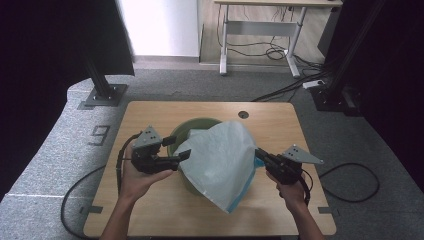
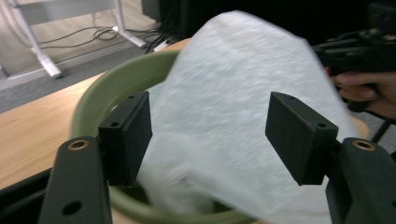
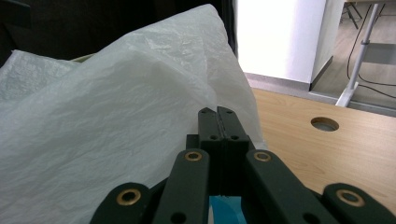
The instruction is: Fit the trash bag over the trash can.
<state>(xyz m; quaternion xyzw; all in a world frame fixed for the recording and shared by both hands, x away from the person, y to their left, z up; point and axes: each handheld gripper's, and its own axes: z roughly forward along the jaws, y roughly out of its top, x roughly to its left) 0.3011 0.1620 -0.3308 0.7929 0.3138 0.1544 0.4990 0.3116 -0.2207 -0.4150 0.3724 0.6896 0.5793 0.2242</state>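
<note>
High view, item one: white plastic bag [image 1: 223,162], thin and crinkled, with a blue edge at its lower end, draped over a green basin [image 1: 187,131] at mid-table and spilling toward the person's side of the wooden table [image 1: 150,210]. Item two: right gripper [image 1: 261,156], jaws pressed together on the bag's right edge; in the right gripper view the pads [image 3: 218,122] meet with the film caught between them and a strip of blue below. Item three: left gripper [image 1: 184,156], beside the basin's near-left rim, jaws spread; in the left gripper view the bag [image 2: 243,102] lies between and beyond the two pads [image 2: 128,135] without either pressing on it. Judged step: fitting the bag into the basin as a liner. Handling note: hold the right pinch firm, bring the spread left jaws onto a single layer of the opposite edge, then pull the mouth apart over the rim gently, since the film looks likely to slip or tear.
</note>
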